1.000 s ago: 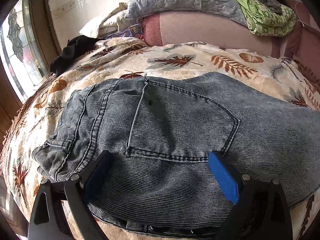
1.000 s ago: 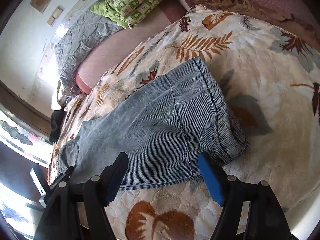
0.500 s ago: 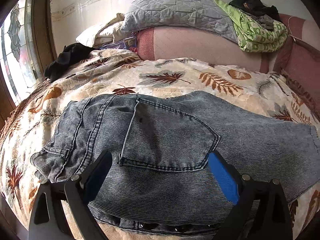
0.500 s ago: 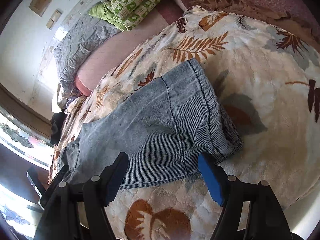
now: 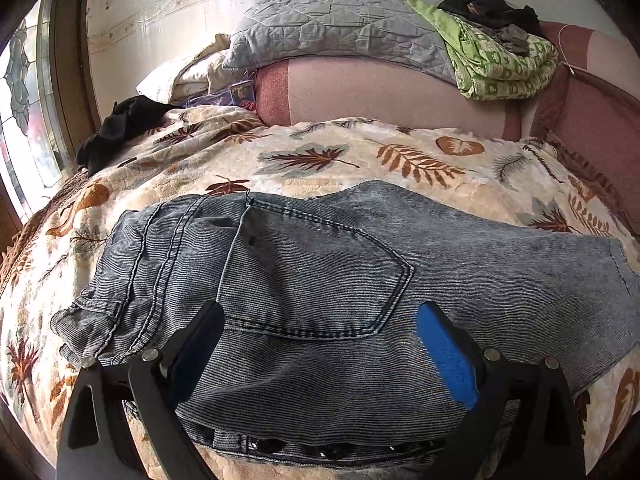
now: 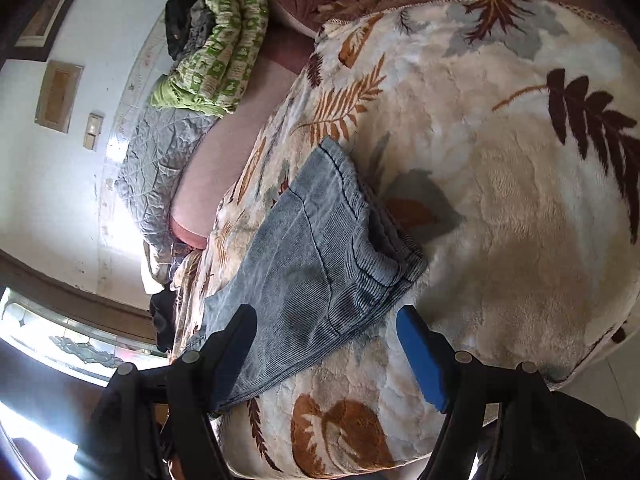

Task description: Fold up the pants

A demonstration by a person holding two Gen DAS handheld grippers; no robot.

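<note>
Faded blue jeans (image 5: 320, 280) lie flat on a leaf-patterned blanket (image 5: 328, 160), back pocket up, waistband toward the near edge. My left gripper (image 5: 316, 320) is open and empty, hovering just above the seat area near the pocket. In the right wrist view the jeans' leg end (image 6: 328, 248) lies folded on the blanket (image 6: 520, 200), with the hem at the right. My right gripper (image 6: 328, 332) is open and empty, above the near edge of the leg.
A pink bolster (image 5: 380, 92) carries a grey quilt (image 5: 332, 28) and a green patterned cloth (image 5: 500, 64) at the back. Black clothing (image 5: 116, 132) lies at the far left by a stained-glass window (image 5: 24, 92). The bed edge drops off near both grippers.
Both grippers stayed open. The left one drew back and rose slightly from the jeans. The right one tilted and shifted, now nearer the leg's hem end.
</note>
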